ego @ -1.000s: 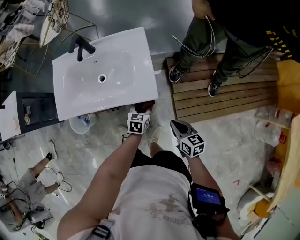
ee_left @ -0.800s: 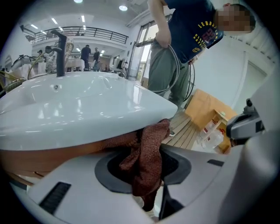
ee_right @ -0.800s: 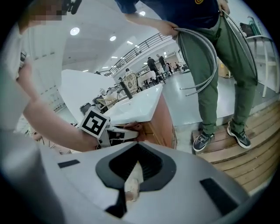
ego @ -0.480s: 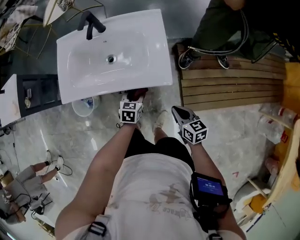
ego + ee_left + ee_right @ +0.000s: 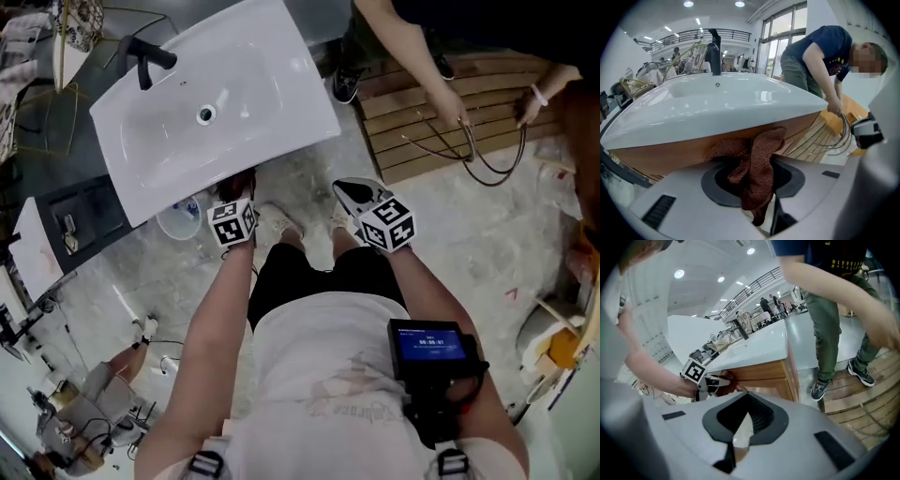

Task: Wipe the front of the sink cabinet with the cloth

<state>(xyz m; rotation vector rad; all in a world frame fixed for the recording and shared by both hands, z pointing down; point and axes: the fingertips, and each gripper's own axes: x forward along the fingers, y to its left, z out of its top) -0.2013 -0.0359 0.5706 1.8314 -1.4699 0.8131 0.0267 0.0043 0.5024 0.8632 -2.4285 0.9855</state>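
Underfoot, pale veined stone floor (image 5: pixel 487 253), glossy, with a slatted wooden platform (image 5: pixel 450 112) laid on it at the head view's upper right. In the gripper views, a tall white hall: round ceiling lights, a railed balcony (image 5: pixel 708 33), high windows.

On the left part of the floor, one white basin (image 5: pixel 234 112) atop one wooden cabinet (image 5: pixel 764 373), a tilted rectangle from above. One black tap (image 5: pixel 142 58) at its far edge, one drain hole (image 5: pixel 205 115) in the bowl. Just under the basin's near rim, one pale round tub (image 5: pixel 176 223) on the floor, partly hidden.

Two grippers, each with one marker cube. Up at the cabinet front, left gripper (image 5: pixel 240 190), jaws clamped on the one brown cloth (image 5: pixel 757 164). Cloth bunched, upper folds touching the wood just below the basin's overhanging rim, a tail hanging down between the jaws. Off to the side and apart from the cabinet, right gripper (image 5: pixel 354 194), over the floor near the wearer's feet, jaws closed together on nothing.

Two pale shoes (image 5: pixel 277 223) just below the grippers. One black wrist unit with a blue screen (image 5: pixel 429 342) on the right forearm. One other person (image 5: pixel 820 56) bending over the platform, hands on thin wire loops (image 5: pixel 473 159). One more figure (image 5: pixel 94 403) low at the left edge, too small to tell more.
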